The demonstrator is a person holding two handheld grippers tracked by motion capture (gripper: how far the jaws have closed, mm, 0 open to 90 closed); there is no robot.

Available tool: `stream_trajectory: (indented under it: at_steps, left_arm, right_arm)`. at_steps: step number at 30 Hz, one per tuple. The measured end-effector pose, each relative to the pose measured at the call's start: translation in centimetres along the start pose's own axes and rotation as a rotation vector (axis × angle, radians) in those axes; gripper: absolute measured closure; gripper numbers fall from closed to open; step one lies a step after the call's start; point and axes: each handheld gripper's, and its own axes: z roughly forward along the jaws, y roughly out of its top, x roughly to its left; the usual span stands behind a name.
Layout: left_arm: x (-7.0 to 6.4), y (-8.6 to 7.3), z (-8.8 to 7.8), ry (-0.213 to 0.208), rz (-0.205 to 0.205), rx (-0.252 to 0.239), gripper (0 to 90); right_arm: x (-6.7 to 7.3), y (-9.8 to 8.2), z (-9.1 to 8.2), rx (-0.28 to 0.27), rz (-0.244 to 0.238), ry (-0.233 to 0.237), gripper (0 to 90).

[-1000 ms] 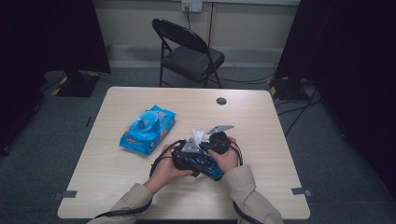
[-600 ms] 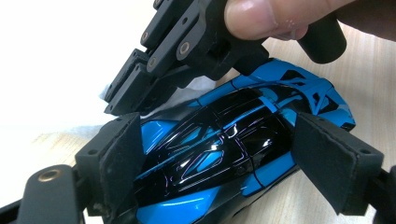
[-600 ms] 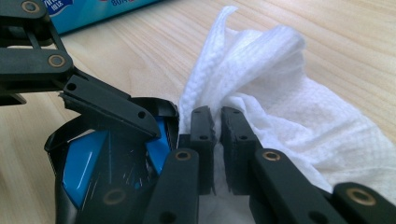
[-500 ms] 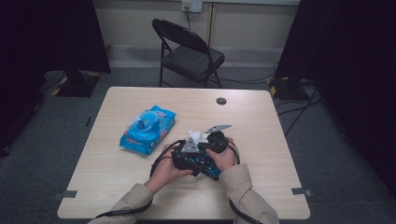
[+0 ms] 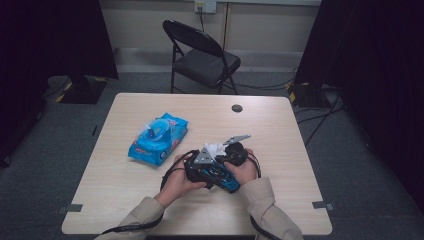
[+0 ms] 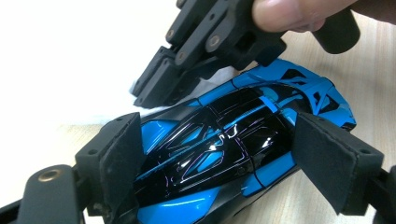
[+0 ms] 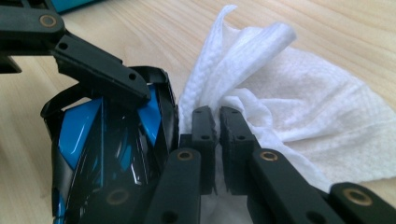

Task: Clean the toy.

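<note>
both hands barely shifted since a second ago, left gripper (image 6: 219, 154) clamping the glossy blue and black toy car (image 6: 224, 149) across its body, right gripper (image 7: 217, 126) clenched on a crumpled white wipe (image 7: 299, 102) against the car, on a pale wooden table (image 5: 280, 120), blue wipes pack (image 5: 157, 140) nearby, black folding chair (image 5: 200, 55) behind

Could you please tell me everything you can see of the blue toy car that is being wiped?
The toy car is a glossy blue and black sports model, plastic by the look of it, with a dark shiny canopy and angular panels. It lies low over the wooden table, clamped across its body between the pads of the left gripper. The right gripper, shut on a white wipe, is at one end of it.
</note>
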Motion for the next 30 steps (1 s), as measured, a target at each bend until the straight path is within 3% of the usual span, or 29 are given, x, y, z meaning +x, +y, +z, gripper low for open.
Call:
stream_trajectory:
  at_steps: [9, 13, 30]
  left_arm:
    - [-0.1, 0.0, 0.0, 0.003, 0.005, 0.004, 16.7]
    - [0.0, 0.1, 0.0, 0.002, 0.004, 0.005, 16.6]
    - [-0.4, 0.2, 0.2, -0.002, 0.008, 0.006, 16.7]
  right_arm:
    - [-0.2, -0.5, -0.7, 0.010, -0.008, 0.004, 85.3]
    - [-0.5, -1.1, -1.2, 0.005, 0.020, 0.024, 85.0]
    - [-0.7, -2.4, -2.4, -0.007, 0.042, 0.002, 84.2]
